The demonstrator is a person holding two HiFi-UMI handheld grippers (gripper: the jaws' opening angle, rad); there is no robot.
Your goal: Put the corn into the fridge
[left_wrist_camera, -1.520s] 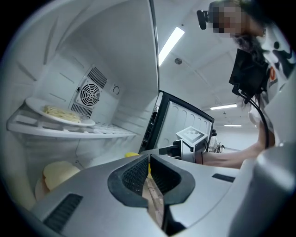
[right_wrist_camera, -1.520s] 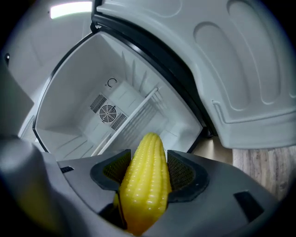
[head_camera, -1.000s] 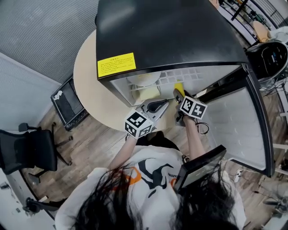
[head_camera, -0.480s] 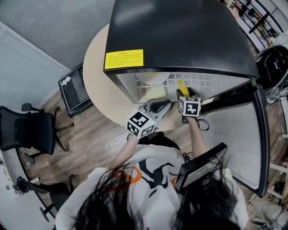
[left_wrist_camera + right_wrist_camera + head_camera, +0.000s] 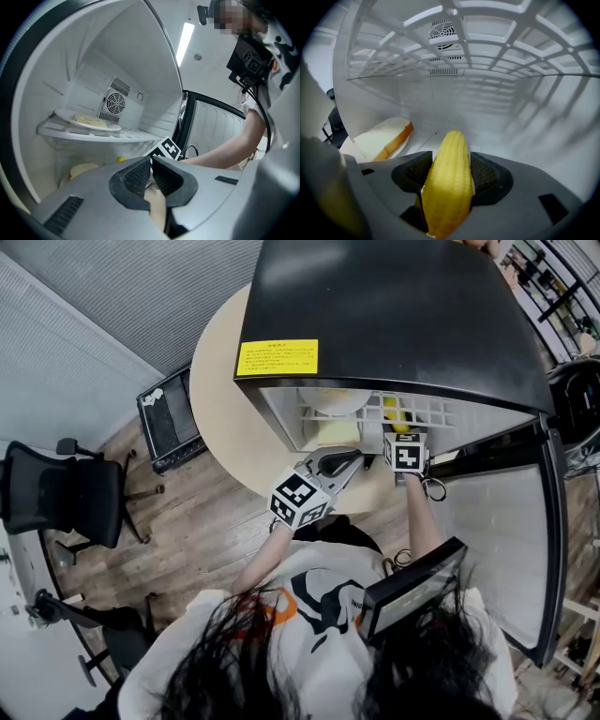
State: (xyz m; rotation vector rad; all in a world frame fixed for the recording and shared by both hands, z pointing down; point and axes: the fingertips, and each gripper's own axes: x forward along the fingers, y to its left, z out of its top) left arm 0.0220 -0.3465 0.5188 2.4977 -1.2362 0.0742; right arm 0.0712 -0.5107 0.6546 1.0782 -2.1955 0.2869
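The corn (image 5: 447,183) is clamped between the ribbed black pads of the right gripper (image 5: 450,174). Its long axis runs along the jaws, and its tapered tip points deeper into the fridge (image 5: 394,315), toward the back wall. It is pale yellow, with fine kernels in straight rows. It is in the lower compartment under the white wire shelf (image 5: 487,28), whose grid fans out overhead; whether it touches the compartment floor cannot be told. Near the left wall of that floor lies a slice of bread (image 5: 384,138), with a white crumb and a tan crust. On the shelf, toward its left edge, a white plate (image 5: 86,123) carries something pale and flat, with a round fan grille (image 5: 112,101) on the back wall behind it. The left gripper (image 5: 151,176) sits at the fridge mouth, its grey jaws drawn together with only a thin slit between them and nothing in it. From the head view the fridge is a glossy black box with a yellow label (image 5: 277,357) at its front left corner and a white-lined door (image 5: 487,521) swung open to the right. It stands on a round beige table (image 5: 225,427) over a wood-plank floor (image 5: 187,549), and a black office chair (image 5: 56,498) stands well apart.
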